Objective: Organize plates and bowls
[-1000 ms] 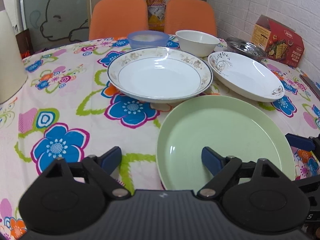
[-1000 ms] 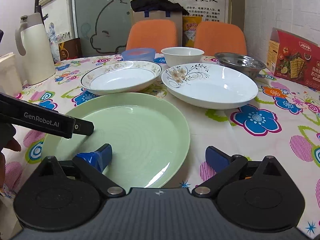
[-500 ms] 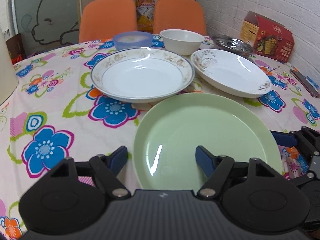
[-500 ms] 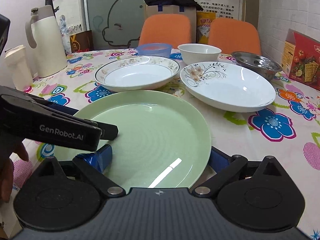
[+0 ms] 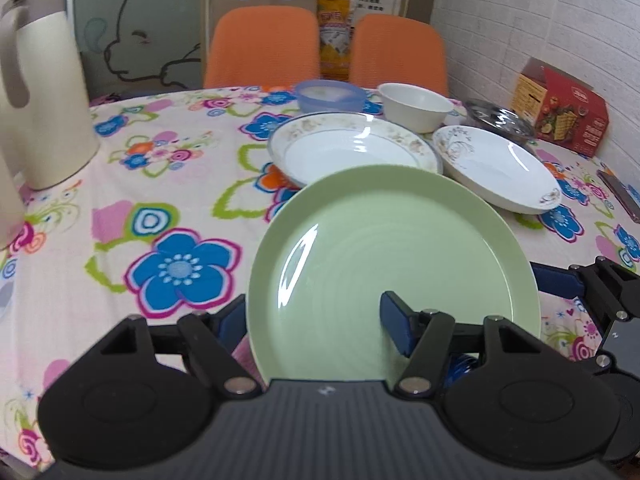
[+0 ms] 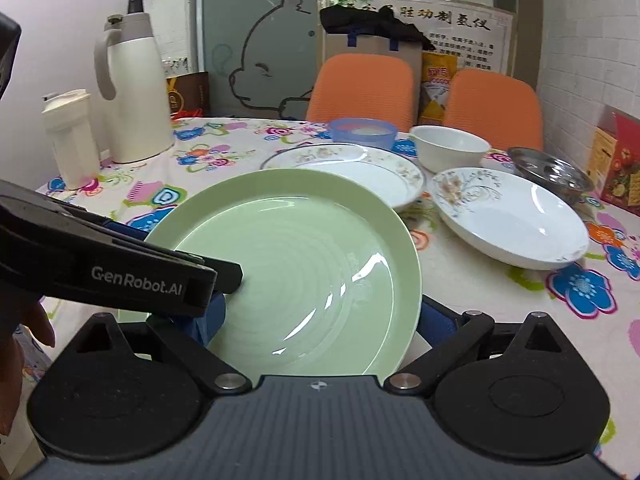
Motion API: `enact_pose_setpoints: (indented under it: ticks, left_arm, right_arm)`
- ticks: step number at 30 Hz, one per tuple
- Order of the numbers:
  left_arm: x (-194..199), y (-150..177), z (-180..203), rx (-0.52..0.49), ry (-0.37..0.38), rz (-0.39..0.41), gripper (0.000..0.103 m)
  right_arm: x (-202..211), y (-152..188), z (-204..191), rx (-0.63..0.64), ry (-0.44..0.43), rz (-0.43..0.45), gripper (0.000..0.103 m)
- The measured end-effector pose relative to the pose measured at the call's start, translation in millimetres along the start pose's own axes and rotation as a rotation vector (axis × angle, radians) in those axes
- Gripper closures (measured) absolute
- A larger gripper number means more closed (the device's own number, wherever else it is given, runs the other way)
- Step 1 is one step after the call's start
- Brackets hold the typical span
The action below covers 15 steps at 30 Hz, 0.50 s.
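Observation:
A pale green plate (image 5: 392,248) (image 6: 304,264) is up off the flowered tablecloth, and its far rim overlaps a floral-rimmed white plate (image 5: 352,148) (image 6: 360,168). My left gripper (image 5: 314,320) has narrowed onto its near left edge, with one finger under the rim and the other on top. My right gripper (image 6: 320,320) stays wide open, its right finger under the rim and its left finger on top. A vine-patterned white plate (image 5: 496,168) (image 6: 508,216) lies to the right. Behind stand a white bowl (image 5: 416,106), a blue bowl (image 5: 330,94) and a steel dish (image 5: 500,122).
A cream thermos (image 6: 136,96) and a smaller white flask (image 6: 70,136) stand at the table's far left. A red cracker box (image 5: 564,116) is by the brick wall on the right. Two orange chairs (image 6: 360,88) stand behind the table. A hand (image 6: 16,344) shows at the lower left.
The green plate has risen from the cloth and now overlaps the floral plate. My left gripper slid further onto it and its fingers came closer together. Both cameras rose.

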<state>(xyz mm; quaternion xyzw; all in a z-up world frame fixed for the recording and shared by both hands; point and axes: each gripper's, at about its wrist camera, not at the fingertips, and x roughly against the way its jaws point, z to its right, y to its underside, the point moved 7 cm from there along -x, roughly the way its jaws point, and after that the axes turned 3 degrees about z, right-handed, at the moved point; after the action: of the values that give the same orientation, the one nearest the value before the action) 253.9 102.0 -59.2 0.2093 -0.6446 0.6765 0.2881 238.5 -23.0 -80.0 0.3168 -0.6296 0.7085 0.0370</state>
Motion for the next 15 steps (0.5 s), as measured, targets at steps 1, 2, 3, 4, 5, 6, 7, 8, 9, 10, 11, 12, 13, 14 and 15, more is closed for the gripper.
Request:
enact_pose_setpoints:
  ticks: [1,2,3,4,5,6,7,8,9,10,11,12,13,14,15]
  left_arm:
    - [1.9,0.0,-10.6,0.016,-0.017,-0.001,0.040]
    - [3.4,0.1,-21.0,0.030,-0.031,-0.002,0.040]
    - [4.1,0.6,-30.7,0.046,-0.042,-0.005,0.040]
    - [4.3,1.1,-39.6,0.057,-0.054,-0.009,0.040]
    - [3.4,1.6,-46.6,0.058,-0.065,-0.011,0.040]
    - [2.0,2.3,-52.7,0.059,-0.076,-0.016,0.040]
    - [0.0,3.0,-59.1,0.060,-0.088,-0.020,0.040]
    - [-2.9,3.6,-64.3,0.061,-0.095,-0.024,0.040]
    - [-6.1,4.0,-68.9,0.067,-0.099,-0.029,0.040]
    - [-10.1,4.5,-73.5,0.076,-0.101,-0.037,0.040]
    - [-13.2,4.8,-76.6,0.080,-0.100,-0.042,0.040]
    - [-15.1,4.1,-78.2,0.082,-0.098,-0.040,0.040]
    - [-16.5,2.7,-78.7,0.080,-0.097,-0.037,0.040]
    - [-17.8,1.0,-78.6,0.076,-0.098,-0.033,0.040]
    - [-19.5,-0.8,-78.3,0.074,-0.097,-0.030,0.040]
  right_arm:
    - [-3.7,-2.5,-7.9,0.003,-0.017,0.003,0.015]
    - [-7.8,-5.1,-17.5,0.007,-0.035,0.007,0.015]
    - [-12.2,-7.4,-26.6,0.016,-0.051,0.011,0.015]
    - [-16.6,-9.0,-32.6,0.019,-0.064,0.012,0.015]
    - [-21.6,-10.0,-38.3,0.020,-0.078,0.009,0.015]
    - [-27.6,-9.9,-44.6,0.024,-0.090,-0.002,0.015]
    - [-33.0,-9.2,-49.1,0.023,-0.101,-0.013,0.015]
    - [-37.3,-8.3,-52.4,0.018,-0.110,-0.023,0.015]
    - [-40.8,-7.2,-55.5,0.016,-0.117,-0.034,0.015]
    - [-44.2,-5.7,-58.0,0.017,-0.123,-0.045,0.015]
    - [-46.3,-4.4,-59.7,0.018,-0.126,-0.053,0.015]
    - [-46.8,-3.3,-60.9,0.019,-0.125,-0.055,0.015]
    - [-47.2,-3.9,-61.7,0.022,-0.121,-0.053,0.015]
    - [-47.9,-4.7,-61.8,0.023,-0.116,-0.055,0.015]
    - [-48.3,-5.3,-60.4,0.020,-0.111,-0.055,0.015]
